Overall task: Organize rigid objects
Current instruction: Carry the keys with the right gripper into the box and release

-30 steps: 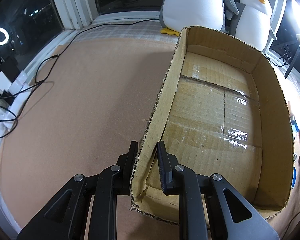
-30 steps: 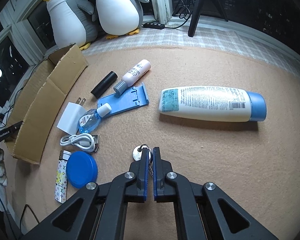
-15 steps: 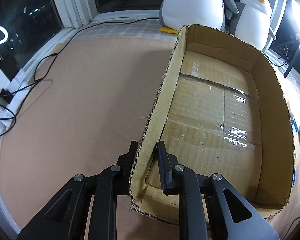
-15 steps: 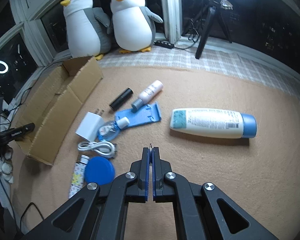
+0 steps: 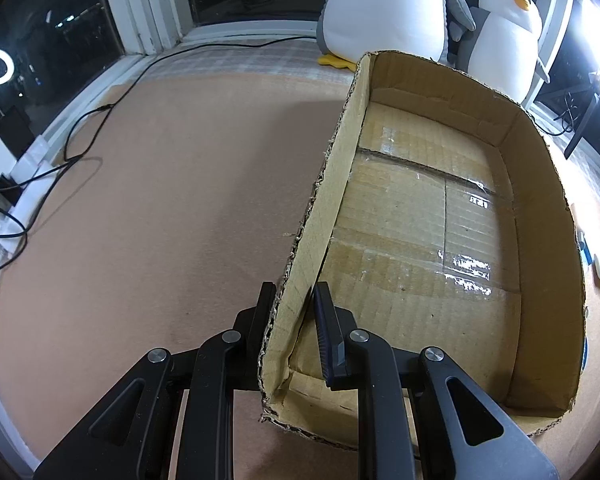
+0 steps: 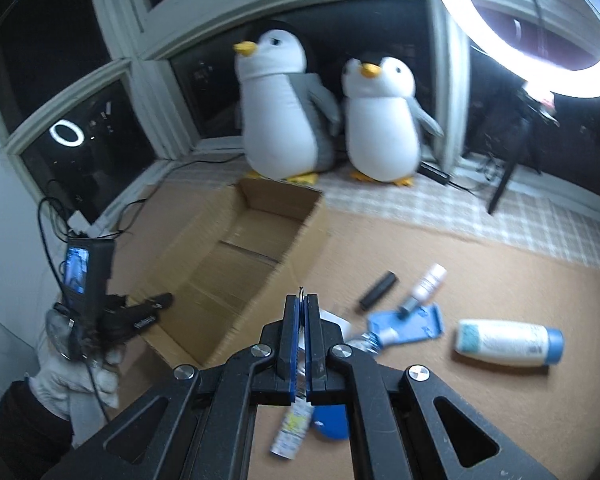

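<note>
- Counter (image 5: 160, 220): broad tan felt-like surface before a dark window; a black cable (image 5: 72, 148) trails across its far left edge.
- Cardboard box (image 5: 540, 240): open-topped and shallow, with ragged cut walls; it stands on the counter left of the loose items; its taped floor is bare.
- Two plush penguins, the larger (image 6: 280, 120) and the smaller (image 6: 380, 120): upright side by side on the checked sill just behind the box's far end.
- Ring light (image 6: 560, 82): lit, at the upper right of the right wrist view.
- Left hand-held gripper (image 5: 294, 288): clamped on the box's left wall near the near corner, with one finger outside the wall and one inside; in the right wrist view a gloved hand (image 6: 72, 364) grips its handle.
- Right hand-held gripper (image 6: 301, 300): raised above the counter, pointing towards the box's near right corner; its blue-padded fingers are pressed almost together on a thin metal piece.
- White lotion bottle (image 6: 508, 342): lying on its side, blue cap to the right; it is the rightmost of the loose items.
- Blue flat stand (image 6: 408, 320): lying between the lotion bottle and the box; a small white bottle (image 6: 426, 292) rests with its grey cap on the stand's far edge; a small clear bottle (image 6: 366, 340) lies at the stand's near left corner.
- Black tube (image 6: 378, 296): lying just beyond the stand.
- Blue round lid (image 6: 332, 426) and patterned lighter (image 6: 292, 428): side by side on the counter, seen below the right gripper's fingers; both are blurred.
- Thin metal piece (image 6: 301, 290): seen edge-on; its tip shows just past the fingertips; its exact form cannot be told.
</note>
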`<state>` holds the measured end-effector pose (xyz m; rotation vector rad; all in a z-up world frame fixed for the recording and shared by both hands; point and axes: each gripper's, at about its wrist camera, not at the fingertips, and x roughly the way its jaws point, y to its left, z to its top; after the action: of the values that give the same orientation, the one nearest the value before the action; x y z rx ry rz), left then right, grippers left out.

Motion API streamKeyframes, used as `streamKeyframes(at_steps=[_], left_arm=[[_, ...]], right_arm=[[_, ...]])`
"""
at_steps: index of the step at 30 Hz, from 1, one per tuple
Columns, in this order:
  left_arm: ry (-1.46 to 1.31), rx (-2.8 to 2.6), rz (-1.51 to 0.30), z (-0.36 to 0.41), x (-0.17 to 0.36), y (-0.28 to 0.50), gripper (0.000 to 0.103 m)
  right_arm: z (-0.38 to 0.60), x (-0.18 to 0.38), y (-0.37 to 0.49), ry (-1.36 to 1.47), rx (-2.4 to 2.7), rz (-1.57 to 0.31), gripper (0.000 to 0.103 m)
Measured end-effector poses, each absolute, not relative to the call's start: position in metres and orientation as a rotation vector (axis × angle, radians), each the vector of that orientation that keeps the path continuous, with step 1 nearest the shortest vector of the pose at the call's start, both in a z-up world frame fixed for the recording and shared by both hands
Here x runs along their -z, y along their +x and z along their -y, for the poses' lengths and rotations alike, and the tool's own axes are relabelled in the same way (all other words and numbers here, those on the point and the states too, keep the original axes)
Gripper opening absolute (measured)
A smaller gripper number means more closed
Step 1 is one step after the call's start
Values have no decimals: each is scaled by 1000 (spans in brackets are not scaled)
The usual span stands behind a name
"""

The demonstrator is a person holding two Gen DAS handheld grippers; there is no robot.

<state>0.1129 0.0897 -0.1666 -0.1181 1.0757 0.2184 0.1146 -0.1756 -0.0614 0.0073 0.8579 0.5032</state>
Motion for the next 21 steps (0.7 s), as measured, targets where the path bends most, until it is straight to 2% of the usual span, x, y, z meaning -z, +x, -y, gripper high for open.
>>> streamKeyframes(at_steps=[10, 21], left_arm=[[-122, -221, -1071, -89, 167, 112, 17], [-120, -222, -1070, -89, 167, 111, 17]], right_arm=[[97, 70, 119, -53, -649, -874, 2], [64, 93, 117, -75, -679, -929, 2]])
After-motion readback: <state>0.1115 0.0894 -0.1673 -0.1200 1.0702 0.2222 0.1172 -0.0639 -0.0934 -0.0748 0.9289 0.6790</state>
